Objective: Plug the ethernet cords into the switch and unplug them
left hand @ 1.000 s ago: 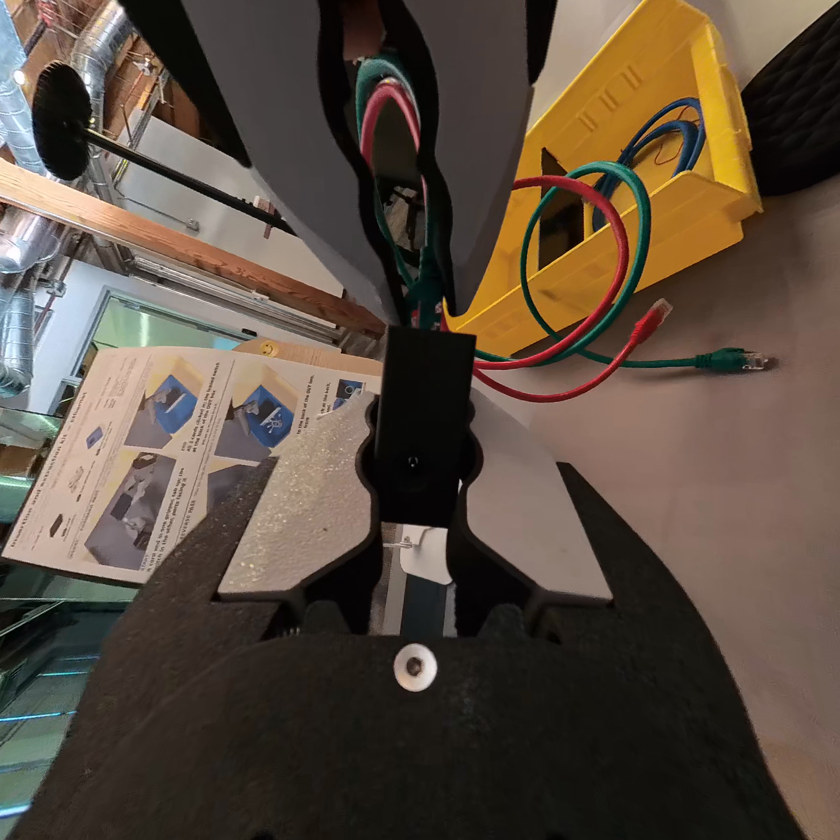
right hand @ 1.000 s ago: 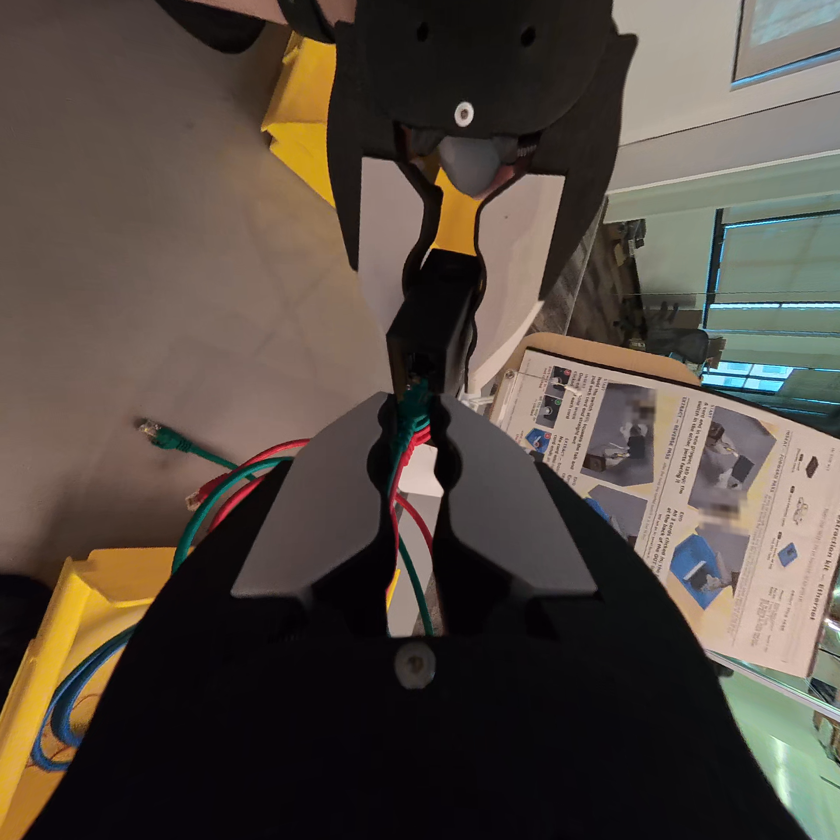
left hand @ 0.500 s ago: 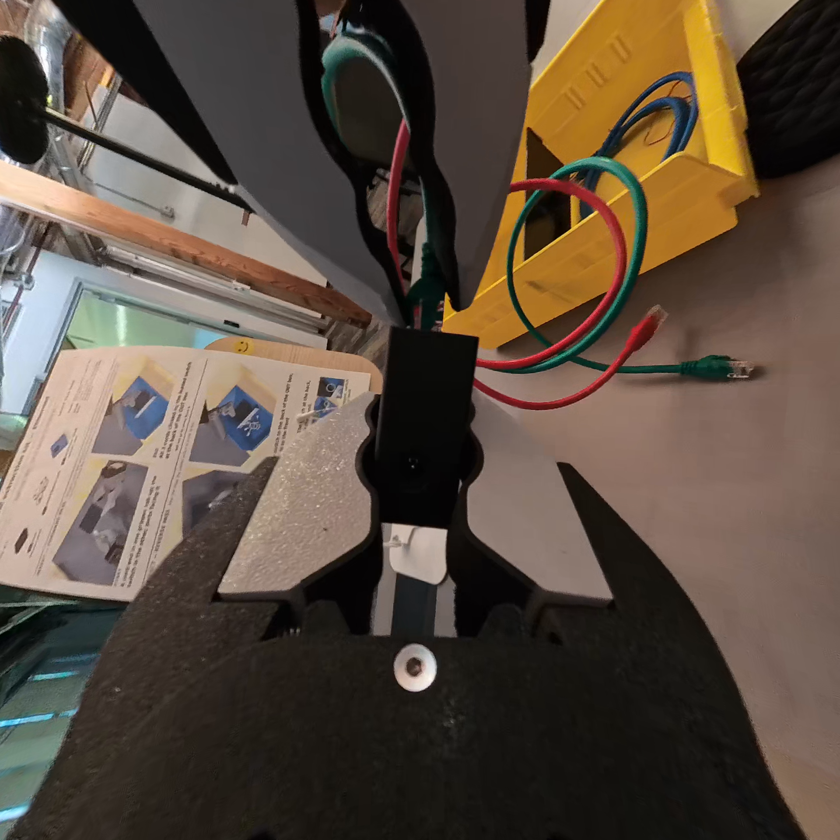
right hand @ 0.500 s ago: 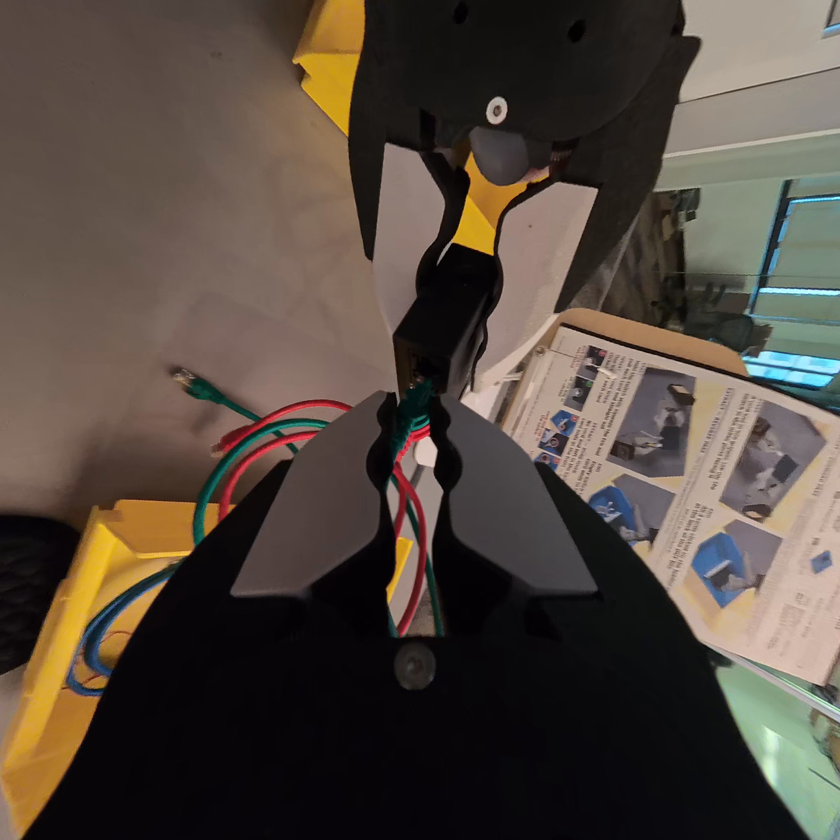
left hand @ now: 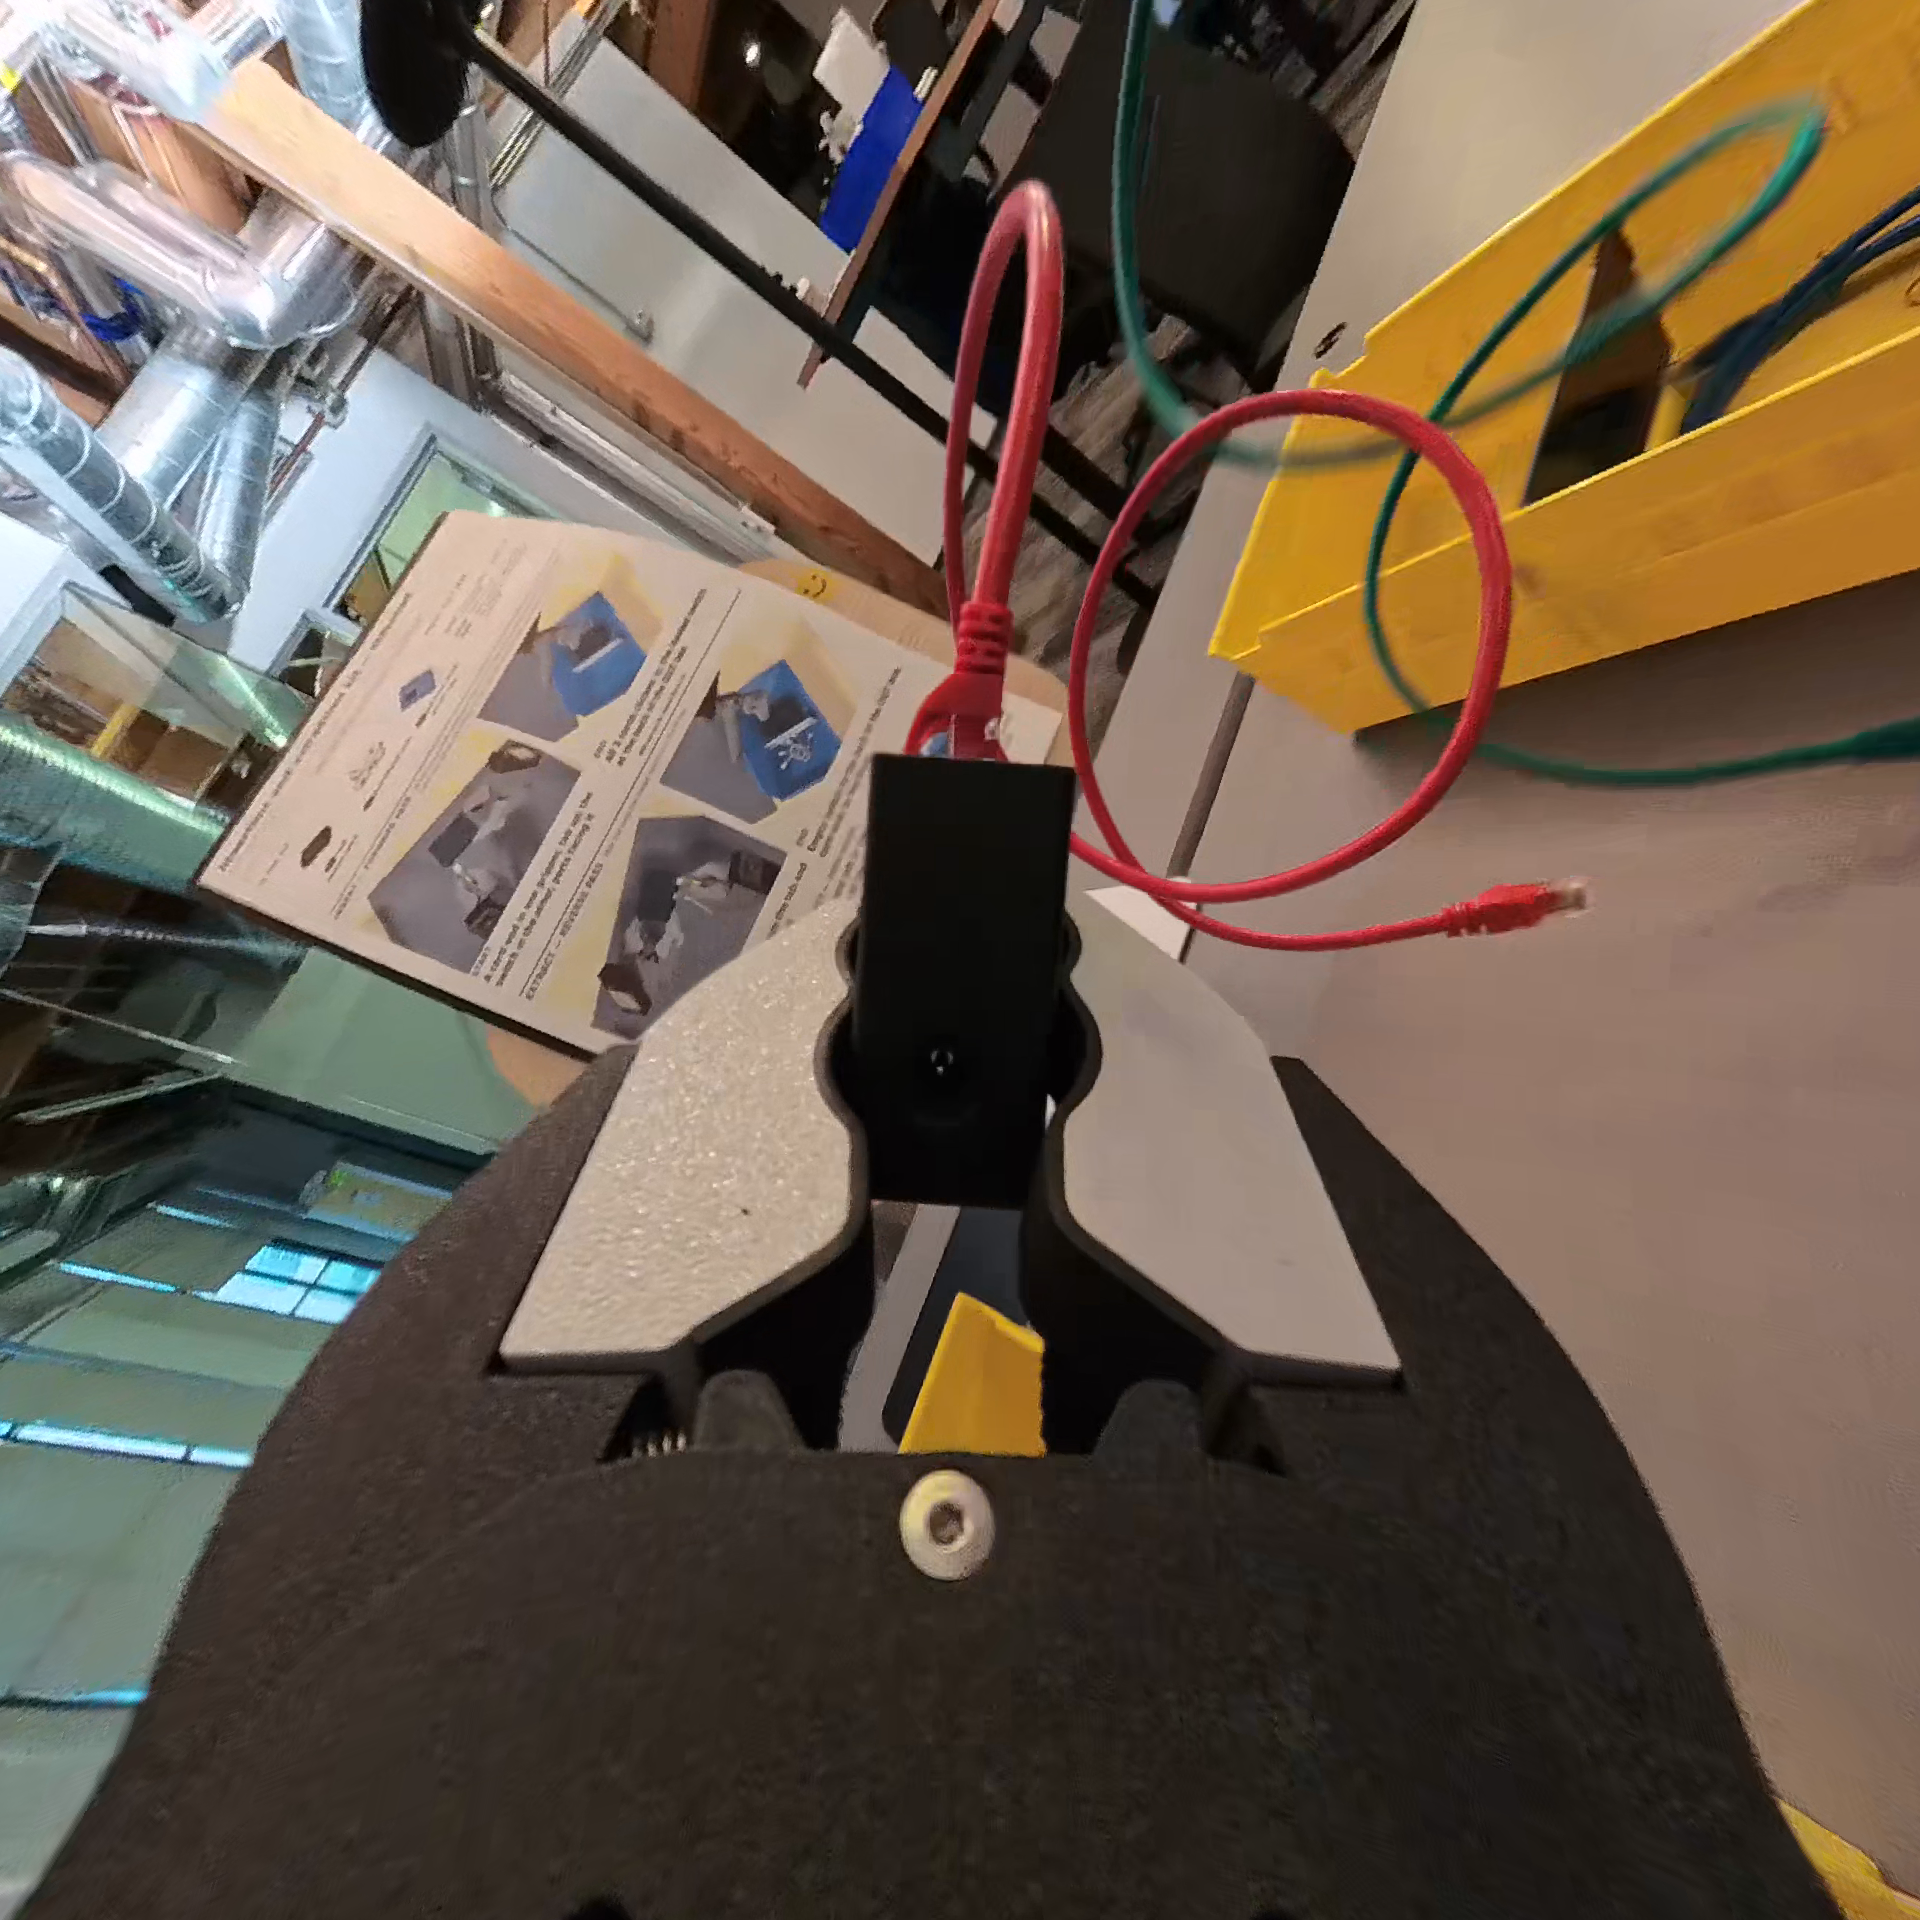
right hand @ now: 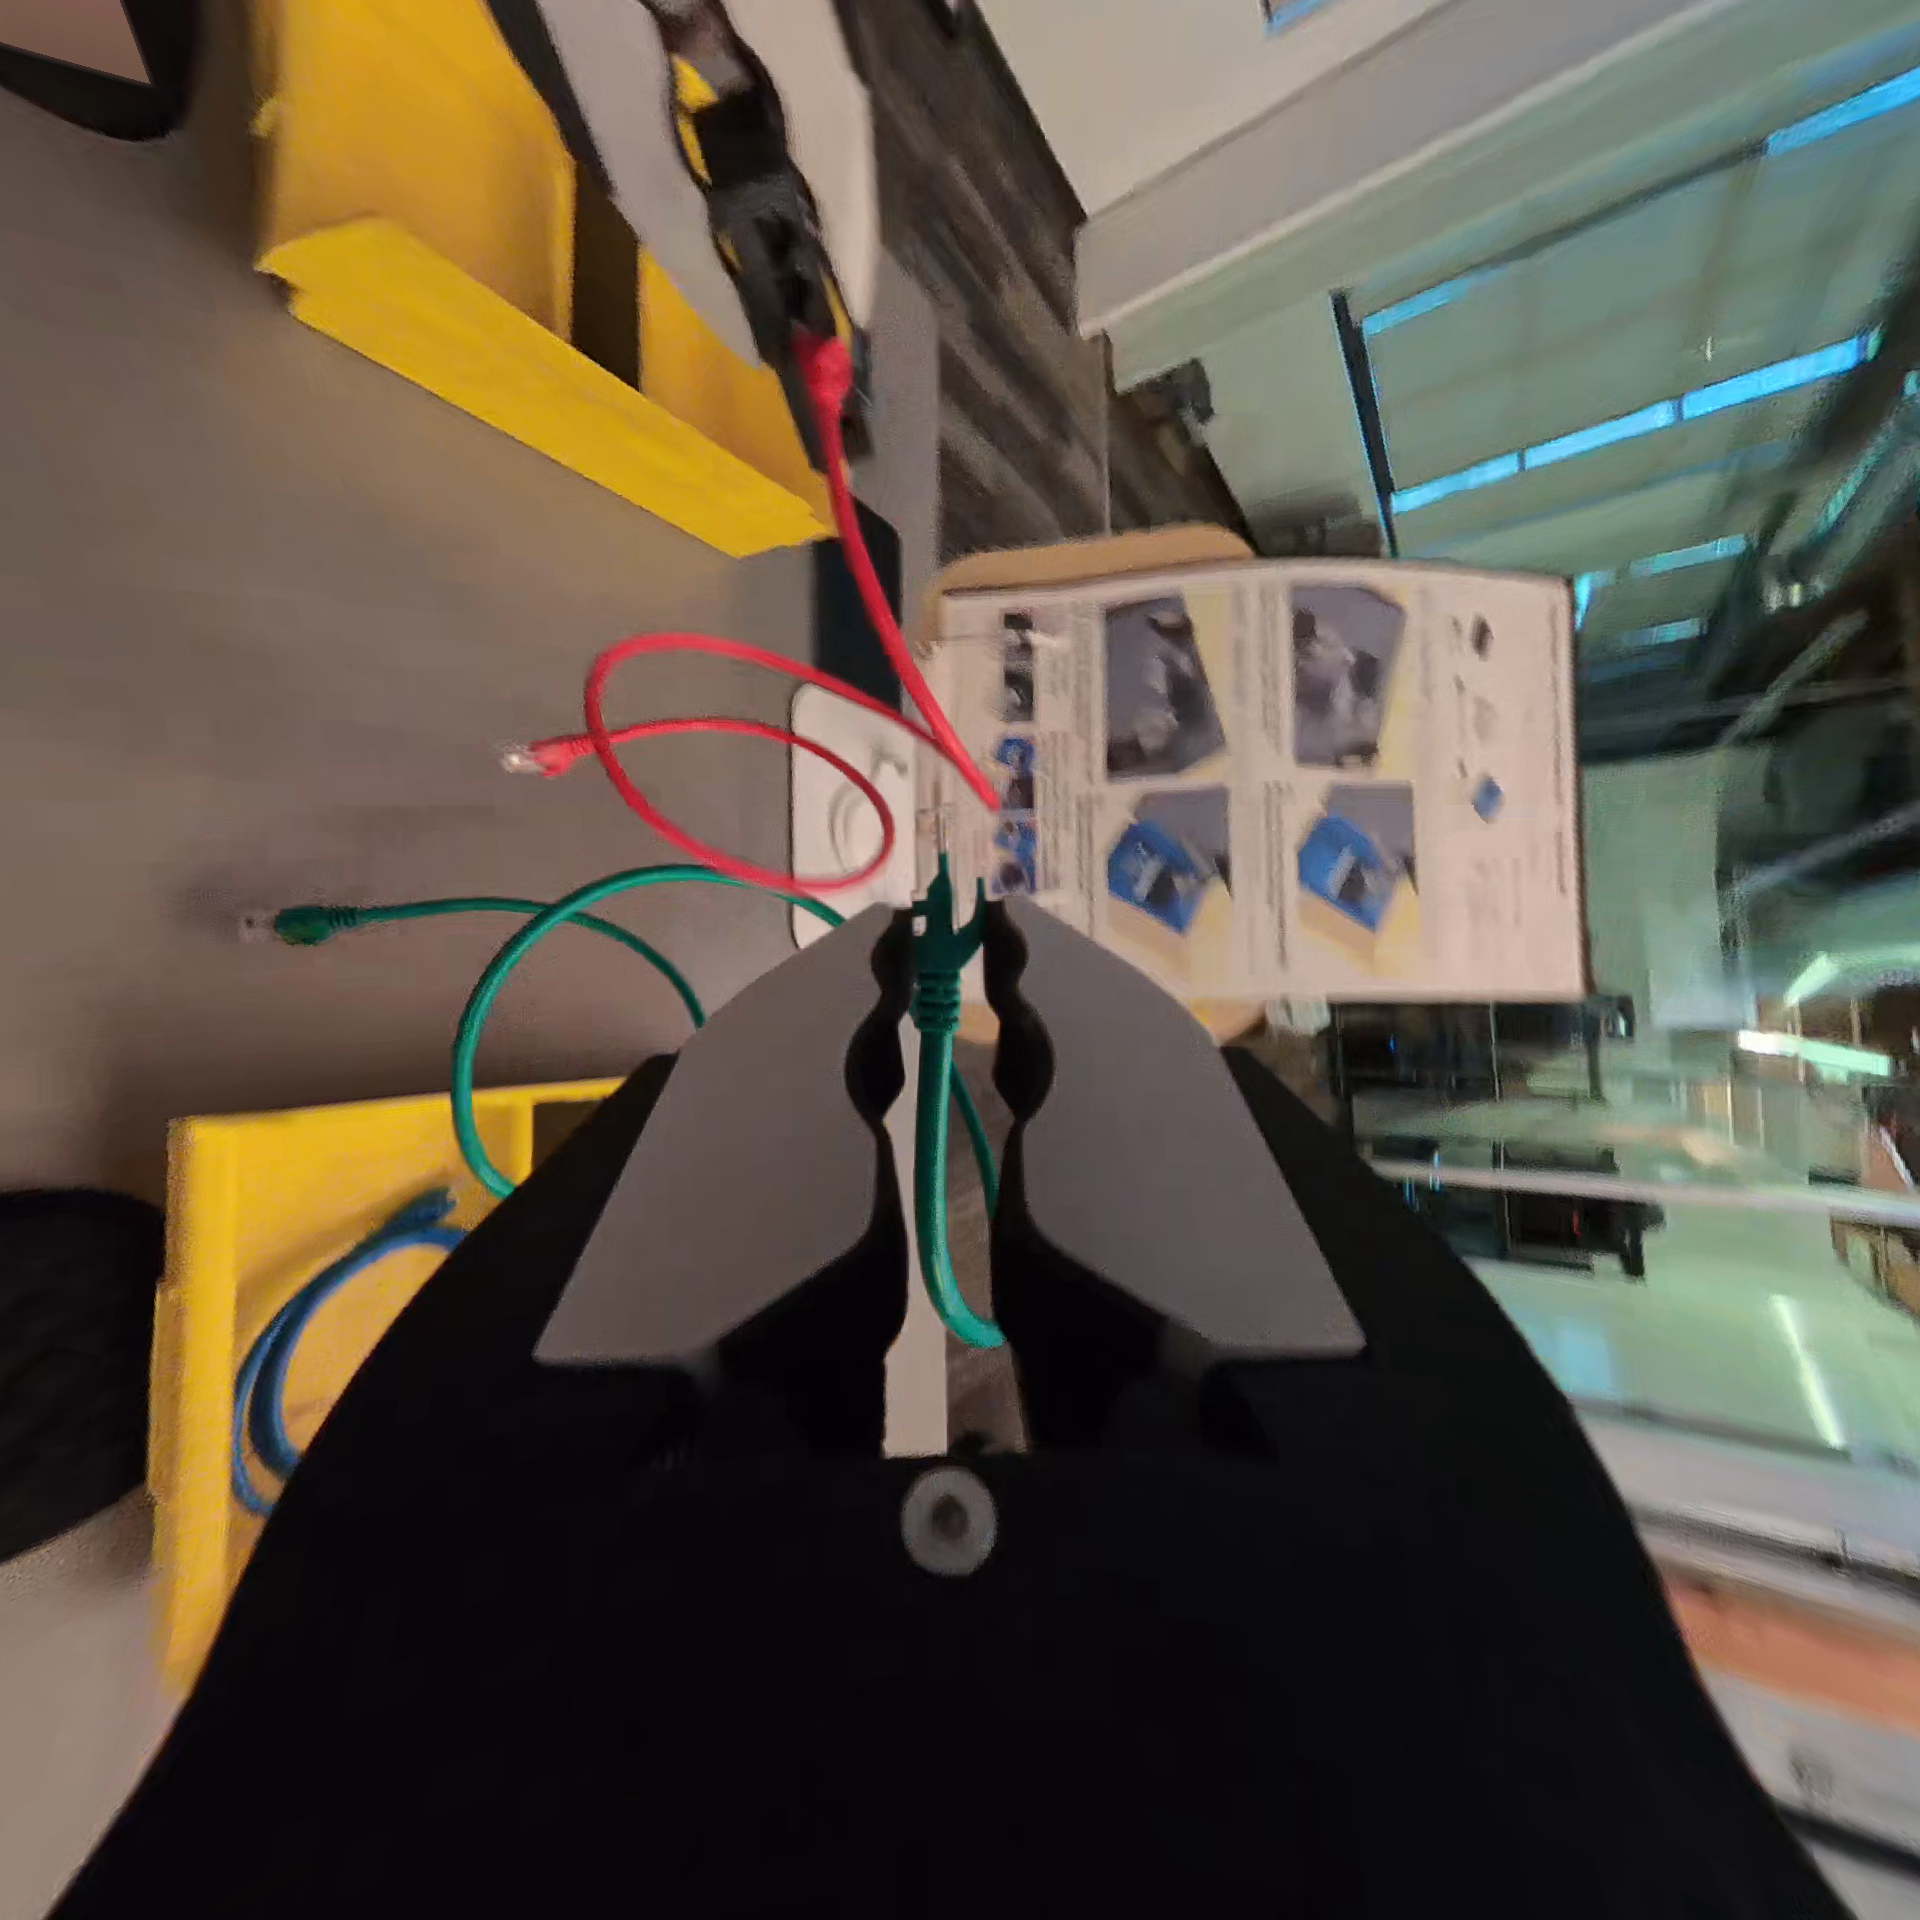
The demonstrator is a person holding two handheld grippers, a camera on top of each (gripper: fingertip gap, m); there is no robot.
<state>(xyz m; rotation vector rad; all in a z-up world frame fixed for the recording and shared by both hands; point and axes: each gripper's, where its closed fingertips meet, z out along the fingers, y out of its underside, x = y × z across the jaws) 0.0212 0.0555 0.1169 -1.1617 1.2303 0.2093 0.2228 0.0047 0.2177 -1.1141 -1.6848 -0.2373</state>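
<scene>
My left gripper is shut on the small black switch and holds it above the grey table. A red ethernet cord is plugged into the switch's far end; its loose plug lies on the table. My right gripper is shut on the green cord's plug, which is out of the switch. The green cord's other plug lies on the table. In the right wrist view the switch with the red cord is blurred, far off at the top.
Two yellow bins stand on the table: one far, one near with a blue cord inside. A printed instruction sheet on a board stands past the table edge. A white round-cornered pad lies by the table edge. The grippers' ends are close to 25 cm from one another.
The green plug has come out of the switch. My right gripper has pulled away with it, and the two grippers are now far apart. The red cord stays plugged in.
</scene>
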